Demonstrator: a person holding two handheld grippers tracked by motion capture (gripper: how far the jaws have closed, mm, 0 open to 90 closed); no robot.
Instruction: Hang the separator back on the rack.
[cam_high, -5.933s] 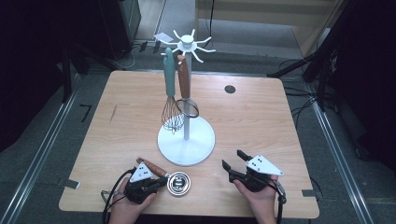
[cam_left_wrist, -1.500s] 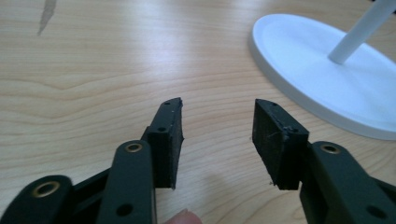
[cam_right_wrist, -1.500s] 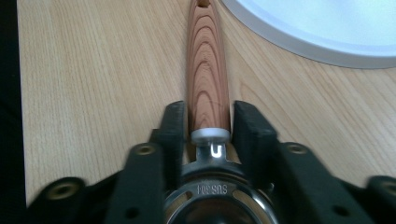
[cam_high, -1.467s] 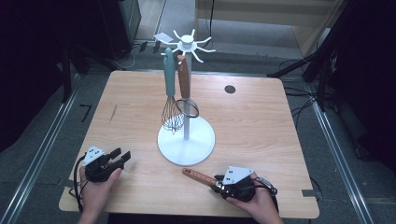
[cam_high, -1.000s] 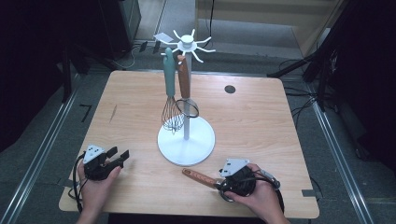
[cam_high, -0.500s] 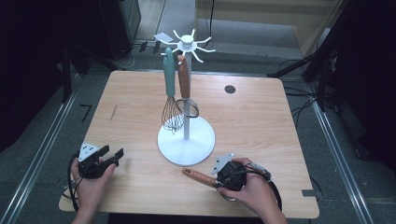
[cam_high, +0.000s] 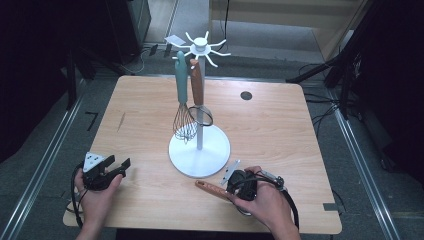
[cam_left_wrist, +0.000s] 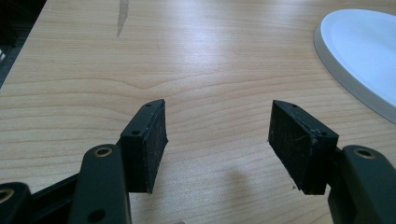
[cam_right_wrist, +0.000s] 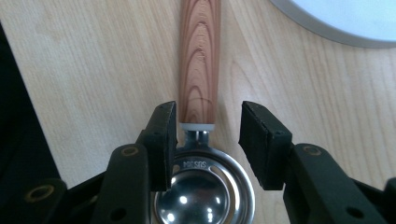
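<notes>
While my left gripper (cam_high: 122, 167) hung open and empty, my right gripper's (cam_right_wrist: 205, 140) fingers (cam_right_wrist: 161, 133) had been closing around the scoop (cam_right_wrist: 201, 56) on the bench (cam_high: 280, 130), not yet gripping.

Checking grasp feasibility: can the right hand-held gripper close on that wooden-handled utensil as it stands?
Probably yes. The right hand-held gripper straddles the wooden-handled utensil at its neck, jaws closing in, a gap still open on one side, nothing else between them.
</notes>
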